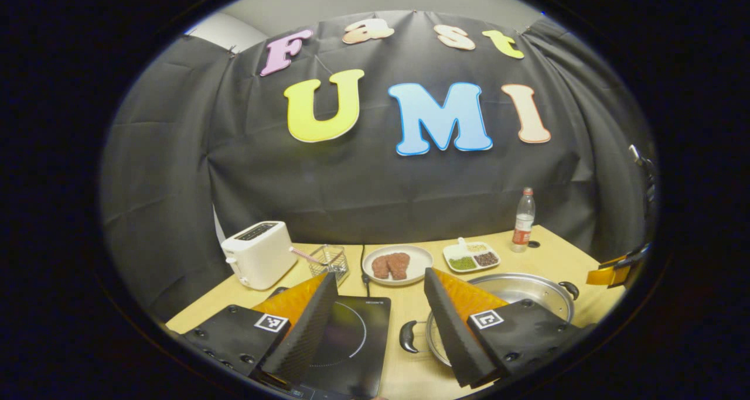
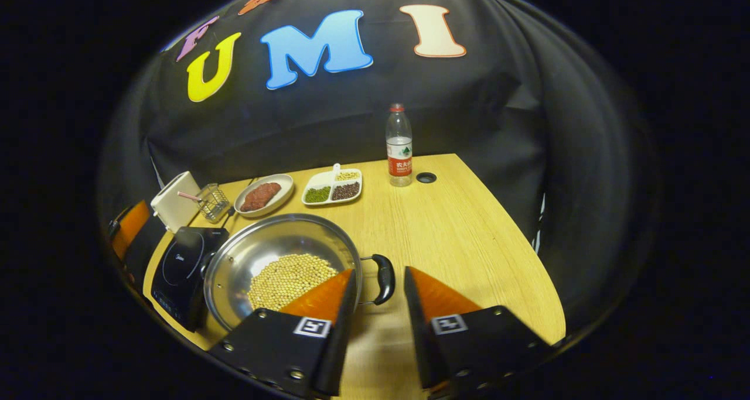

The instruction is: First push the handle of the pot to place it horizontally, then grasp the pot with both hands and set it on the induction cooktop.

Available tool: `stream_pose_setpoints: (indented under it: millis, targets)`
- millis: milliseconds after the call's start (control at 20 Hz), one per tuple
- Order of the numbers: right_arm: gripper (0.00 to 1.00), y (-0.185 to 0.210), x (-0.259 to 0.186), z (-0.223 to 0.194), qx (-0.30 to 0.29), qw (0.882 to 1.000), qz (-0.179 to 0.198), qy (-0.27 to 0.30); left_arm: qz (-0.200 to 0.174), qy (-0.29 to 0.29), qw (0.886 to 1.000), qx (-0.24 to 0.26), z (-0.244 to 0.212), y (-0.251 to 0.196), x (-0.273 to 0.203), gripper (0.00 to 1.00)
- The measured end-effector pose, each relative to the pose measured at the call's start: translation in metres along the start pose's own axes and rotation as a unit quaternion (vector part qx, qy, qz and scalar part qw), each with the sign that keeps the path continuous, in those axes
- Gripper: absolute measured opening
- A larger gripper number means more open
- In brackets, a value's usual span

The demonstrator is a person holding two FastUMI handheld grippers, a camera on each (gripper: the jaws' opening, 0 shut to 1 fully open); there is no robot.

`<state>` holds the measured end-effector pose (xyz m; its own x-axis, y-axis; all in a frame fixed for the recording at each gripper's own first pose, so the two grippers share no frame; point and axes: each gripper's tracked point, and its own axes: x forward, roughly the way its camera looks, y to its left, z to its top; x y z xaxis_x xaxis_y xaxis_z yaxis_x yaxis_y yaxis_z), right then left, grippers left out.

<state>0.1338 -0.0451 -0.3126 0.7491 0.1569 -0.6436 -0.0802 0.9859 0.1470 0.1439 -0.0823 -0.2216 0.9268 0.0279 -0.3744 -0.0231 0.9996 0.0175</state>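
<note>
Pot (image 2: 281, 265) of steel, holding a layer of pale beans, sits on the desk (image 2: 457, 236) just to the right of the induction cooktop (image 2: 181, 271), touching or nearly touching it. Its two black side handles already seem to lie roughly level, one toward the cooktop (image 1: 409, 335) and one toward the open desk (image 2: 384, 278), so I judge the push step done or nearly so and the two-handed grasp to be the step in hand. The right hand-held gripper (image 2: 378, 297) hangs open with its fingers either side of the right handle, not yet pressing on it; closing there looks like the next move. The left hand-held gripper (image 1: 381, 306) is also spread wide, one finger over the cooktop and the other over the pot's rim, so it needs to come onto the left handle. Behind stand a toaster (image 1: 258, 253), a small wire basket (image 1: 329, 260), a plate of meat (image 1: 397, 264), a divided dish of beans (image 1: 471, 256) and a water bottle (image 2: 399, 145), all well apart from the short path; the loose beans call for a level lift.
</note>
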Motion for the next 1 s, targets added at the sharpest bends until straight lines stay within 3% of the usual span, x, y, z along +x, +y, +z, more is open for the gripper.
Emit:
stream_pose_setpoints:
  millis: [100,150,350,400,450,700,750,850,950,1000]
  targets:
    - [0.87,0.003,0.006,0.001,0.000,1.000,0.006,-0.005,-0.009,0.011,1.000,0.001,-0.011,-0.006,0.006,0.97]
    - [0.99,0.005,0.003,0.001,-0.001,1.000,0.007,-0.006,-0.014,0.018,1.000,-0.001,-0.017,-0.008,0.010,0.97]
    - [0.99,0.010,0.010,0.001,-0.005,1.000,0.009,-0.004,-0.031,0.054,0.998,-0.005,-0.047,-0.020,0.028,0.97]
    - [0.99,0.010,0.014,0.001,-0.005,1.000,0.009,-0.003,-0.034,0.060,0.998,-0.003,-0.053,-0.022,0.032,0.93]
    - [0.99,0.010,0.017,0.001,-0.007,1.000,0.009,-0.002,-0.037,0.068,0.997,-0.001,-0.060,-0.024,0.034,0.97]
    - [0.99,0.003,0.027,-0.005,-0.027,1.000,-0.006,0.005,-0.054,0.107,0.993,-0.005,-0.093,-0.037,0.051,1.00]
    - [0.99,0.003,0.029,-0.006,-0.030,0.999,-0.008,0.007,-0.057,0.117,0.992,-0.003,-0.100,-0.038,0.052,0.93]
    - [0.99,0.002,0.034,-0.011,-0.033,0.999,-0.013,0.013,-0.064,0.133,0.989,0.002,-0.114,-0.043,0.057,0.98]
    - [0.99,0.001,0.039,-0.017,-0.033,0.999,-0.016,0.020,-0.070,0.145,0.987,0.008,-0.124,-0.048,0.060,0.93]
    - [0.99,0.001,0.040,-0.020,-0.034,0.999,-0.017,0.023,-0.073,0.152,0.986,0.011,-0.130,-0.050,0.061,0.97]
